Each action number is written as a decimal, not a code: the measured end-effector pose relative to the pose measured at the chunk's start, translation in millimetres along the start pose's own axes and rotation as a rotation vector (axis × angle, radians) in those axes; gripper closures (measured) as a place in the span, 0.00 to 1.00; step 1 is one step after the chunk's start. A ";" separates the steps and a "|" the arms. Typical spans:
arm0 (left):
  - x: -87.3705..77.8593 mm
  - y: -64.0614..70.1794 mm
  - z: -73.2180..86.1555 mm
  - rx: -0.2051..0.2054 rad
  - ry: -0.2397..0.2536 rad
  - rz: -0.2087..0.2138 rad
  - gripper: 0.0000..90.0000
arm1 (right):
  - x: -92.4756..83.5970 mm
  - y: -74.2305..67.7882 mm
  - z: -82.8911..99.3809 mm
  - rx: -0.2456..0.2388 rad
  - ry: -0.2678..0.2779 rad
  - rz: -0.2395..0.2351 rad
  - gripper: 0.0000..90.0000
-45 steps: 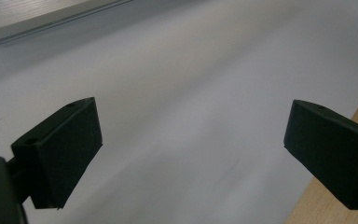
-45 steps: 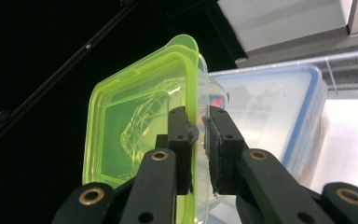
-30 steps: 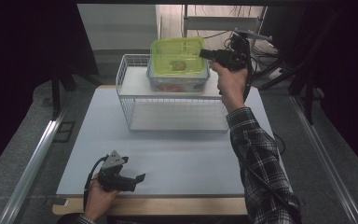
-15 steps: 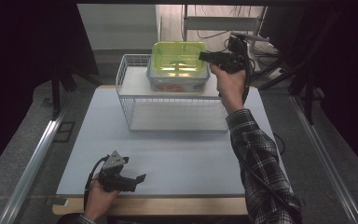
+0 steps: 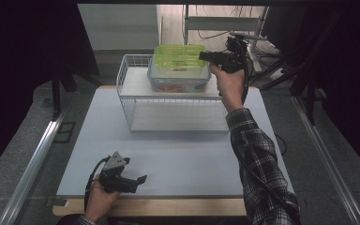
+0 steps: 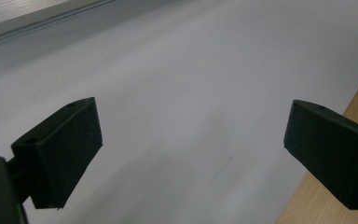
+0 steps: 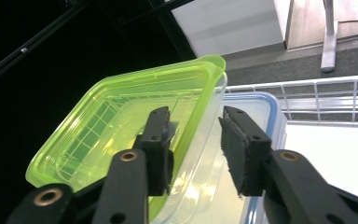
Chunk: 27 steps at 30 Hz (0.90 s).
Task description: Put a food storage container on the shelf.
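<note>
The translucent lime-green plastic container (image 5: 179,57) sits on top of a clear plastic box with a blue rim (image 5: 178,80), and both stand inside the white wire basket (image 5: 130,101) at the far side of the worktop (image 5: 183,159). In the right gripper view the green container (image 7: 121,135) looks tilted, one corner raised over the clear box (image 7: 256,116), so I judge it is not seated flat.

My right gripper (image 5: 207,56) is at the near right edge of this container. Its jaws have just been opening; they now stand partly apart with the green rim between them, and I see a gap at the outer pad, so I believe they do not press it any more.

The risks from here, as I judge them:
- If I pull the gripper back while the inner pad is touching the wall, the light container can be dragged along and slide off the clear box.
- Because it rests tilted, it may tip over the basket wall.
- A push downward could also shift the clear box below.

My left gripper (image 5: 136,180) rests low at the near edge of the worktop, jaws wide and empty (image 6: 186,154), too far away to catch anything.
</note>
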State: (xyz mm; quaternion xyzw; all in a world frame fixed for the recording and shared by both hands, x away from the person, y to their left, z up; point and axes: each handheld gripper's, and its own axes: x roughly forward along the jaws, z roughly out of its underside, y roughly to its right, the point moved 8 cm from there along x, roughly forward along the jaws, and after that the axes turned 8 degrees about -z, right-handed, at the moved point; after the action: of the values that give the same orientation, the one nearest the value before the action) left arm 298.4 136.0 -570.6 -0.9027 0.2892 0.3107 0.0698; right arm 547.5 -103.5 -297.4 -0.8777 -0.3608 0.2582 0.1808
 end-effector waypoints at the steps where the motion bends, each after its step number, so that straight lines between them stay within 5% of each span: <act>1: 0.0 0.0 0.0 0.000 0.000 0.000 0.04 | -0.2 0.1 -0.2 -0.002 0.000 0.000 0.63; 11: 0.1 0.2 0.0 0.002 -0.002 -0.003 0.04 | -13.2 -4.2 1.9 -0.044 -0.025 -0.065 0.36; 27: 0.9 0.7 -0.6 0.002 0.001 -0.009 0.04 | -46.6 -6.0 31.9 -0.156 -0.063 -0.120 0.22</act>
State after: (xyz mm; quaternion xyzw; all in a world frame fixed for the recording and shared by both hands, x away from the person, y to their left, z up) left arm 298.8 134.8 -570.6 -0.9043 0.2852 0.3096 0.0719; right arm 497.4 -129.2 -304.9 -0.8575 -0.4371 0.2455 0.1156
